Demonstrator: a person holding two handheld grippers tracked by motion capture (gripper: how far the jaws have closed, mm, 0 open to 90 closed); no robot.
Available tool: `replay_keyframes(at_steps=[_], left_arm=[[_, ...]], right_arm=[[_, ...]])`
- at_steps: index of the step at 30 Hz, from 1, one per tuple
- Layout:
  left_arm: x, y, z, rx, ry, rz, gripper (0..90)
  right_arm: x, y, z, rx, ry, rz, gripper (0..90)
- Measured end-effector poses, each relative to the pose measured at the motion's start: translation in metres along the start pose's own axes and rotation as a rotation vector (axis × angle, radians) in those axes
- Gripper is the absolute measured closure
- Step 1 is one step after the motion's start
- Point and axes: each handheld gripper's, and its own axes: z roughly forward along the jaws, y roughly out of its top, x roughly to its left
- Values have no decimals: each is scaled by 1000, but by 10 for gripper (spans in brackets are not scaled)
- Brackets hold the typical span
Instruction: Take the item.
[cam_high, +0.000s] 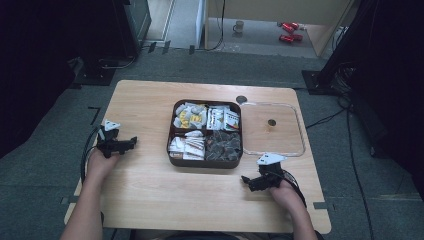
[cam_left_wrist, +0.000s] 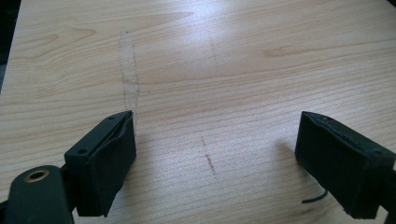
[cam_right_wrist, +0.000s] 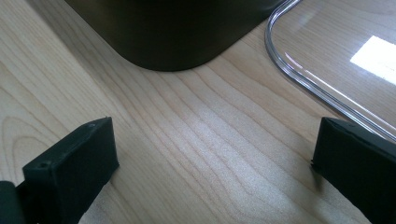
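We hold our left gripper (cam_high: 131, 142) out over the left part of the table, forearm coming up from the bottom edge, hand (cam_high: 101, 162) wrapped around the grip and the jaws pointing to the right. In the left gripper view its jaws stand wide apart with nothing between them. Our right gripper (cam_high: 246, 181) sits low on the near right, hand (cam_high: 283, 191) behind it, jaws pointing left. In the right gripper view (cam_right_wrist: 210, 172) those jaws are also spread wide and hold nothing. Both wrists are roughly level, and a cable trails back from each gripper.
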Motion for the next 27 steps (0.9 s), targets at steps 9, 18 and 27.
replay_keyframes(at_steps=[9,18,27], left_arm=[[0,0,0,0,0,0,125],[0,0,0,0,2,-2,125],[-5,6,0,40,21,-19,144]], right_arm=[[0,0,0,0,0,0,0],[0,0,0,0,0,0,0],[0,0,0,0,0,0,0]])
